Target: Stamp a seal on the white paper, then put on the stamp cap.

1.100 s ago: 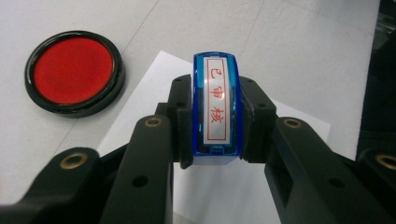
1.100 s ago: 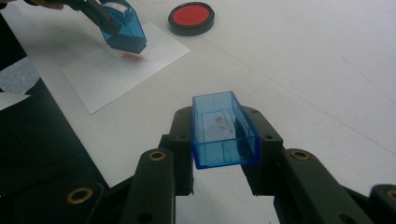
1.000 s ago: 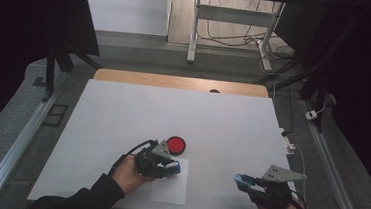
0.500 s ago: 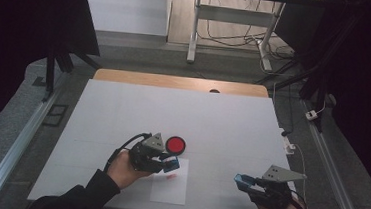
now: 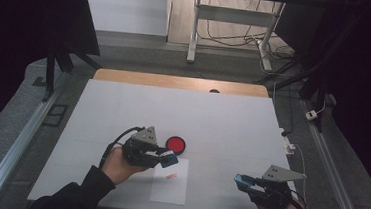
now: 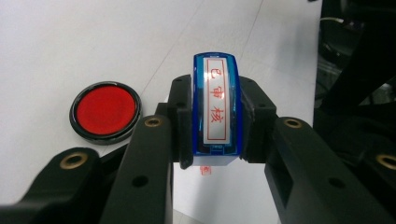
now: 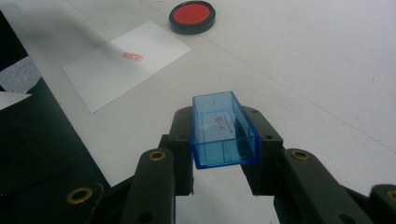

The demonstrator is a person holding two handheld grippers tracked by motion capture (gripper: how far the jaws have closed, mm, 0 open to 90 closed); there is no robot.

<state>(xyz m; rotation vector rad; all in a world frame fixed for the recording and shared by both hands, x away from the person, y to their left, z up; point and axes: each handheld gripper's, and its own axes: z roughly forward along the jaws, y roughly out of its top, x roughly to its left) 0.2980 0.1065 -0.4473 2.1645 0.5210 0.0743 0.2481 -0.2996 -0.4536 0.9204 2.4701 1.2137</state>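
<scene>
We hold the blue stamp [image 6: 216,105] clamped in our left gripper [image 5: 162,157] above the stamped paper [image 5: 169,183]; its blue cap [image 7: 224,128], pinched in our right gripper [image 5: 247,183], waits well apart to the right, open mouth up.

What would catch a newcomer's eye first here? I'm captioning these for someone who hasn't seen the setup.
The red ink pad stands out on the white table. Beside it the left gripper clamps a blue stamp above the paper, which bears a red imprint. At the near right, the right gripper holds the stamp's blue cap.
</scene>
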